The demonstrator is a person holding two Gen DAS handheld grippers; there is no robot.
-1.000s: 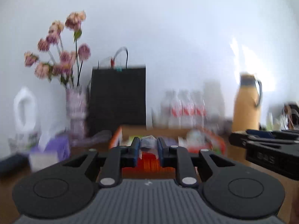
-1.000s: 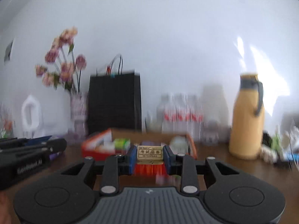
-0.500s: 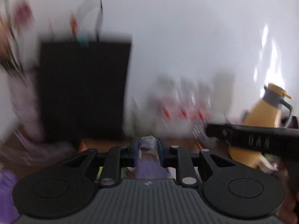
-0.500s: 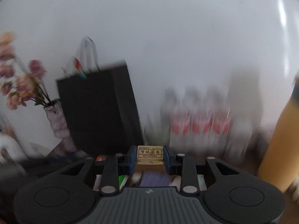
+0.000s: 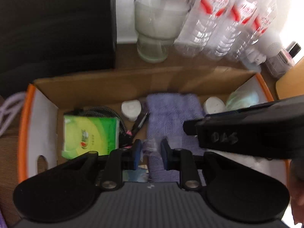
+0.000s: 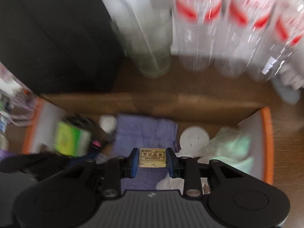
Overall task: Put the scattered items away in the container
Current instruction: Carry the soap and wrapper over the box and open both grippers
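Both grippers hang over an open cardboard box with orange edges [image 5: 24, 125], which also shows in the right wrist view [image 6: 267, 142]. My left gripper [image 5: 151, 149] is shut on a small clear plastic packet [image 5: 149, 146]. My right gripper [image 6: 151, 160] is shut on a small yellow labelled box [image 6: 151, 157]; it shows as a dark bar at the right of the left wrist view [image 5: 247, 133]. Inside the box lie a purple cloth [image 5: 171, 117], a green tissue pack [image 5: 89, 133], two white round items [image 5: 131, 108], a black cable, a pen and a pale green bag [image 6: 226, 146].
Behind the box stand a black paper bag [image 5: 57, 24], a glass jar [image 5: 155, 22] and several clear water bottles with red labels [image 5: 224, 19] on a brown table. A purple cord lies left of the box.
Both grippers have moved forward and tilted down, from facing the wall to looking into the box. Each keeps hold of its item.
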